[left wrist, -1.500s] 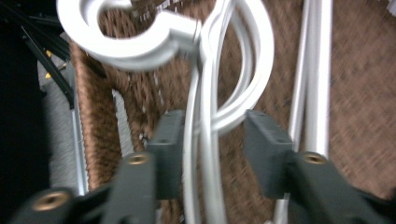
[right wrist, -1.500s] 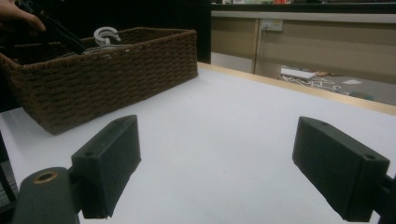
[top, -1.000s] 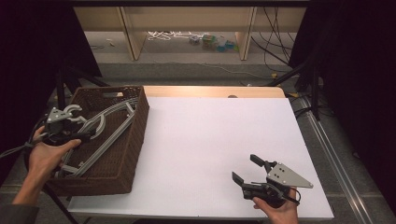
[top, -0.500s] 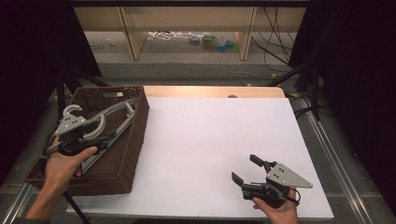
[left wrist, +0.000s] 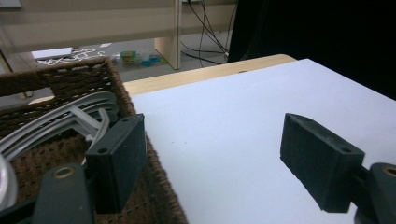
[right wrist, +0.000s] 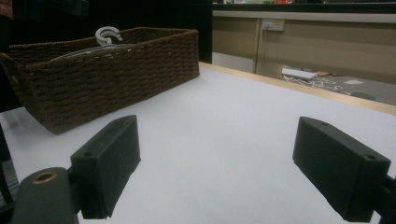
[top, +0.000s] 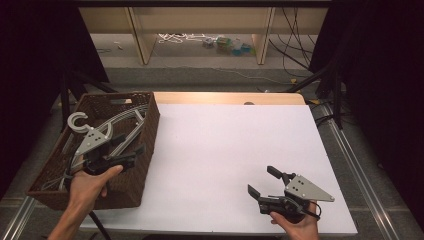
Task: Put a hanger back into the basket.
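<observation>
Jaws of the left gripper (top: 129, 150) stand wide apart with nothing between the pads; they have just been opening. In the left gripper view (left wrist: 212, 158) one jaw sits over the right wall of the basket (left wrist: 154, 186), the other over the bare white table (left wrist: 243, 107), so the gap straddles the basket's edge. Grey hangers (left wrist: 51, 119) lie inside the basket at the left of that frame, just beyond the left jaw and not touched by it.

In the high view the left gripper is at the left of the frame, over the near right part of the wicker basket (top: 145, 165), with the person's left hand (top: 90, 185) wrapped round its body. The hangers (top: 117, 122) lie heaped in the basket, their arms running diagonally, and one pale hook (top: 77, 121) curls up near the basket's upper left.

Jaws of the right gripper (top: 261, 181) are likewise spread wide and empty. It rests low at the lower right of the high view, over the white table (top: 225, 140), held in the right hand (top: 295, 225), pointing toward the left of the frame. In the right gripper view (right wrist: 219, 172) the basket (right wrist: 116, 79) sits well apart at the upper left, the hook (right wrist: 108, 34) showing above its rim.
</observation>
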Motion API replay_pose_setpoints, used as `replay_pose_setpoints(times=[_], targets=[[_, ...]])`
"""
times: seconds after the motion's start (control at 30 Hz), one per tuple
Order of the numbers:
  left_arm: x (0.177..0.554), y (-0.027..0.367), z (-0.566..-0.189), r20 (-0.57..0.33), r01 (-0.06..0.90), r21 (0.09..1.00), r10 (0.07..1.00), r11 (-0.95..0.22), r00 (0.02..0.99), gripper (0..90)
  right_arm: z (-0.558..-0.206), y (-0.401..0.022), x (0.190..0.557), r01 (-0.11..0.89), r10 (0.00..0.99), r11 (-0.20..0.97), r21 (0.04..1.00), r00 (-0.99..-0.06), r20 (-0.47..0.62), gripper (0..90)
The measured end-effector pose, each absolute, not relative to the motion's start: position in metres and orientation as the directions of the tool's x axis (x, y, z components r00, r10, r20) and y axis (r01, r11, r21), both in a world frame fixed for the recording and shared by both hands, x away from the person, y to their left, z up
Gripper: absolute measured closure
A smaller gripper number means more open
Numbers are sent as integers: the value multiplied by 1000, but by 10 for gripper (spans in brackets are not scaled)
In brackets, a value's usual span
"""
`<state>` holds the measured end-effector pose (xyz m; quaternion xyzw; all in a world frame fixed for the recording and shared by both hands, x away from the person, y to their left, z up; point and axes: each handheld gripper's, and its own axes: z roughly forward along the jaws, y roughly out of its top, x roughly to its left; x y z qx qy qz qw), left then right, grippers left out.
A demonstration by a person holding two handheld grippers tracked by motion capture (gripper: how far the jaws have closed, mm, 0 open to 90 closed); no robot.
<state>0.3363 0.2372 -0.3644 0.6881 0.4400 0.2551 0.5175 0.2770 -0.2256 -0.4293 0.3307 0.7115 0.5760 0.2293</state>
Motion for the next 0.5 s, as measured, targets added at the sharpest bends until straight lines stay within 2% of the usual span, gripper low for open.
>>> replay_pose_setpoints(times=[0.27,0.43,0.5], targets=[[333,219,-370,-108,324,943,848,-78,519,214,-429,-226,278,197,730,116,974,-682,51,157],[330,207,-376,-66,291,950,830,-118,554,210,-429,-225,278,193,731,114,975,-680,49,157],[329,204,-380,-76,293,949,821,-114,566,210,-430,-225,277,192,731,117,974,-681,46,157]])
